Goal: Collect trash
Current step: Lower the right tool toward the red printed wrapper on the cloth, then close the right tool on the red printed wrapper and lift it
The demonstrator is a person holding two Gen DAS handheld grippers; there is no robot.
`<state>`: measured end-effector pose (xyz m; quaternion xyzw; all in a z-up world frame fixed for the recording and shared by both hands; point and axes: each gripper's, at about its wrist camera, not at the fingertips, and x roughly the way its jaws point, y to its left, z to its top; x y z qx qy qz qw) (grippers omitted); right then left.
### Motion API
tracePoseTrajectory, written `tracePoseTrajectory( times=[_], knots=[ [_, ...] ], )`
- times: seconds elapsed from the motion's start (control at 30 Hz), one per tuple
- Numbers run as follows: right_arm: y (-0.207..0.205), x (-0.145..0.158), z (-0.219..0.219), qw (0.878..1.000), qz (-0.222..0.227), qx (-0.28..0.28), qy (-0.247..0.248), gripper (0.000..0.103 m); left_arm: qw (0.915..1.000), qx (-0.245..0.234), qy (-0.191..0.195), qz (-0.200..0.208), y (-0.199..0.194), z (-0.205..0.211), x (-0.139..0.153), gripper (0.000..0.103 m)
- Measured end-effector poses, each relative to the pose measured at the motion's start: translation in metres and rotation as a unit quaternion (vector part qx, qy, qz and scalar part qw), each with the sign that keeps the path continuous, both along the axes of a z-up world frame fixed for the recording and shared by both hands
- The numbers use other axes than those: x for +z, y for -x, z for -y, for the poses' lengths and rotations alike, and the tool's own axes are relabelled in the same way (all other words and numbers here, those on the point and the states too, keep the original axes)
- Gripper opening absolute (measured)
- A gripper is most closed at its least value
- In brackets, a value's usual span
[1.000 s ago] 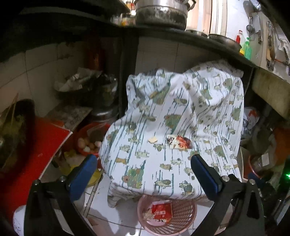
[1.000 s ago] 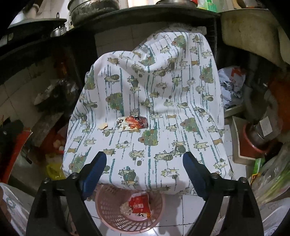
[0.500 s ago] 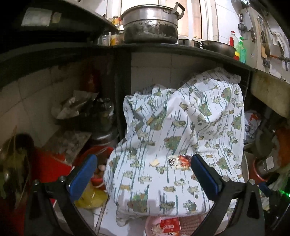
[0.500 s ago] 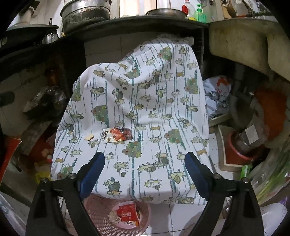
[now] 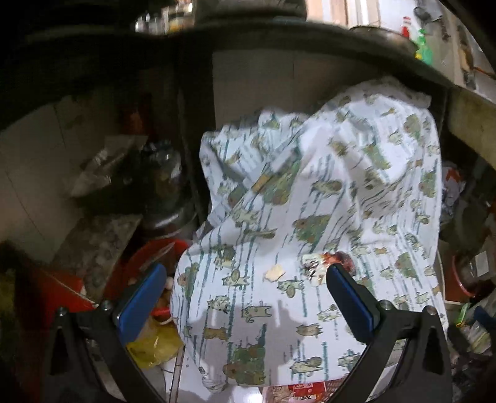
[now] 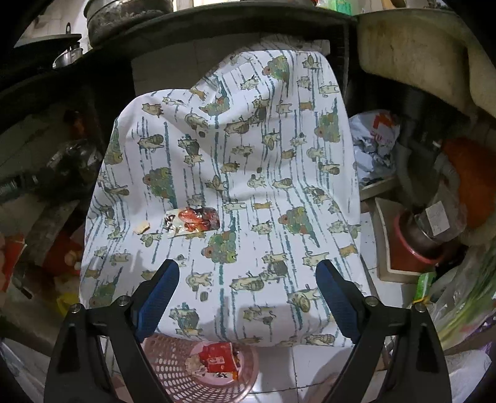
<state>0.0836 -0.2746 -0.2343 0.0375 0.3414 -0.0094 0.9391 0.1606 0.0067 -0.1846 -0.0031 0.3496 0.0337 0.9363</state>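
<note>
A crumpled red-and-white snack wrapper [image 6: 193, 220] lies on a patterned cloth [image 6: 248, 155] draped over a low stand, with a small beige scrap [image 6: 141, 228] to its left. Both show in the left wrist view too: the wrapper [image 5: 322, 263] and the scrap [image 5: 274, 272]. My left gripper [image 5: 245, 276] is open, its right finger just below the wrapper. My right gripper [image 6: 248, 269] hangs open above the cloth's front part, nearer than the wrapper. A pink mesh basket [image 6: 173, 369] on the floor below holds a red packet [image 6: 218, 359].
A dark counter with pots [image 6: 124, 15] overhangs the cloth. Left of the stand sit a red bowl [image 5: 148, 260] and a yellow bag [image 5: 155, 344]. To the right stand a red pot [image 6: 415, 245], crumpled bags [image 6: 375, 139] and a sink's underside [image 6: 418, 52].
The left gripper has moved forward and left toward the cloth, so the wrapper now sits by its right finger and the basket has slid to the frame's bottom. The right gripper has shifted slightly nearer.
</note>
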Motion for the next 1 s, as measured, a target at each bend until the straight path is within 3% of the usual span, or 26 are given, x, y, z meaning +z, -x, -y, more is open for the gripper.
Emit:
tracePoseTrajectory(
  times=[0.3, 0.53, 0.63, 0.73, 0.8, 0.9, 1.0],
  knots=[
    [-0.079, 0.000, -0.017, 0.998, -0.055, 0.041, -0.013, 0.091, 0.9981, 0.029, 0.012, -0.053, -0.044, -0.027, -0.033, 0.103],
    [-0.166, -0.046, -0.039, 0.983, -0.160, 0.089, -0.026, 0.091, 0.9945, 0.054, 0.037, -0.082, -0.066, -0.046, -0.040, 0.103],
    [-0.200, -0.063, -0.051, 0.976, -0.182, 0.117, -0.039, 0.091, 0.9917, 0.070, 0.043, -0.099, -0.074, -0.055, -0.047, 0.103],
    [-0.232, -0.076, -0.050, 0.976, -0.173, 0.112, -0.076, 0.091, 0.9896, 0.082, 0.049, -0.107, -0.077, -0.061, -0.051, 0.103],
    [-0.247, -0.086, -0.047, 0.977, -0.166, 0.101, -0.092, 0.084, 0.9890, 0.084, 0.050, -0.111, -0.079, -0.063, -0.053, 0.103],
    [-0.272, -0.111, -0.047, 0.977, -0.189, 0.077, -0.060, 0.055, 0.9896, 0.085, 0.044, -0.108, -0.081, -0.063, -0.052, 0.103],
    [-0.286, -0.123, -0.046, 0.976, -0.195, 0.072, -0.067, 0.048, 0.9898, 0.082, 0.038, -0.109, -0.083, -0.060, -0.054, 0.103]
  ],
)
